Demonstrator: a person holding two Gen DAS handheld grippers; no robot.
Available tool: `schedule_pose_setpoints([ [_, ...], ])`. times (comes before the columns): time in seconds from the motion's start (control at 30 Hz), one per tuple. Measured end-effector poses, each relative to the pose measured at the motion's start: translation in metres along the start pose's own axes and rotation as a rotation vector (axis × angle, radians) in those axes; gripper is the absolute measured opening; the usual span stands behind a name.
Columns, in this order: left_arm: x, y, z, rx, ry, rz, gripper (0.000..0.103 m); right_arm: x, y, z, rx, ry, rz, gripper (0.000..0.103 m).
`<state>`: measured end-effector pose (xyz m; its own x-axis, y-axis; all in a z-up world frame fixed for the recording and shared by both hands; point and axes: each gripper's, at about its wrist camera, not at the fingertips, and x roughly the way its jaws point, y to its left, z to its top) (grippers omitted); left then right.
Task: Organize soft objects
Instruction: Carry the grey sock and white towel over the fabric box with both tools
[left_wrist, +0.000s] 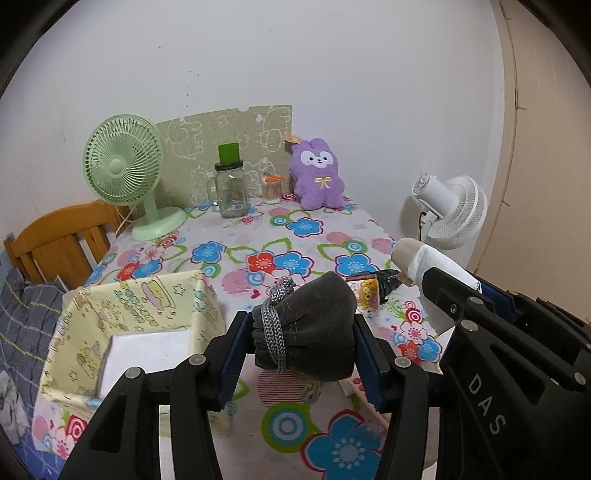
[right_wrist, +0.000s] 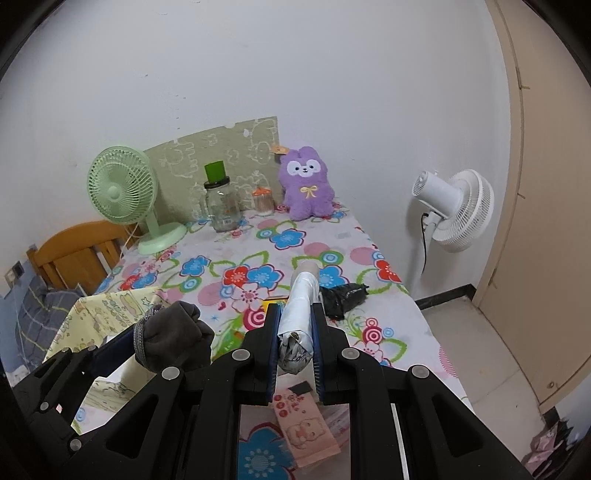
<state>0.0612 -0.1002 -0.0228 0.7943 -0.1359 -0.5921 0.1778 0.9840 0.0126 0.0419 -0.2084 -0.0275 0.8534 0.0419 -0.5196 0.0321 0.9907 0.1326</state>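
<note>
On the table covered by a flowered cloth (left_wrist: 314, 240), the open pale-yellow fabric box (left_wrist: 147, 317) sits at the near left. At the far edge stand, left to right, a mint-green desk fan (left_wrist: 127, 170), a clear glass jar with a green cup on its lid (left_wrist: 231, 184), a small jar of cotton swabs (left_wrist: 271, 188) and a purple plush rabbit (left_wrist: 317, 173), with a printed board (left_wrist: 229, 147) behind them against the wall. A white pedestal fan (right_wrist: 454, 208) stands off the table's right side; a wooden chair (left_wrist: 59, 240) stands to the left.
</note>
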Motion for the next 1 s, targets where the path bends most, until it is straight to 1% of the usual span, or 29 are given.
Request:
schedule_pose_setpoints([
  [0.1, -0.003, 0.005, 0.002, 0.012, 0.000, 0.009, 0.056, -0.001, 0.010, 0.003, -0.015, 0.005, -0.001, 0.018],
  [0.43, -0.006, 0.034, 0.008, 0.003, 0.014, 0.017, 0.056, 0.004, 0.042, 0.012, -0.059, 0.046, 0.027, 0.018],
  [0.67, -0.011, 0.059, 0.013, -0.018, 0.012, 0.024, 0.055, 0.008, 0.068, 0.021, -0.093, 0.054, 0.072, 0.018],
  [1.0, -0.004, 0.094, 0.013, -0.036, 0.049, 0.028, 0.055, 0.025, 0.105, 0.024, -0.119, 0.096, 0.147, 0.018],
])
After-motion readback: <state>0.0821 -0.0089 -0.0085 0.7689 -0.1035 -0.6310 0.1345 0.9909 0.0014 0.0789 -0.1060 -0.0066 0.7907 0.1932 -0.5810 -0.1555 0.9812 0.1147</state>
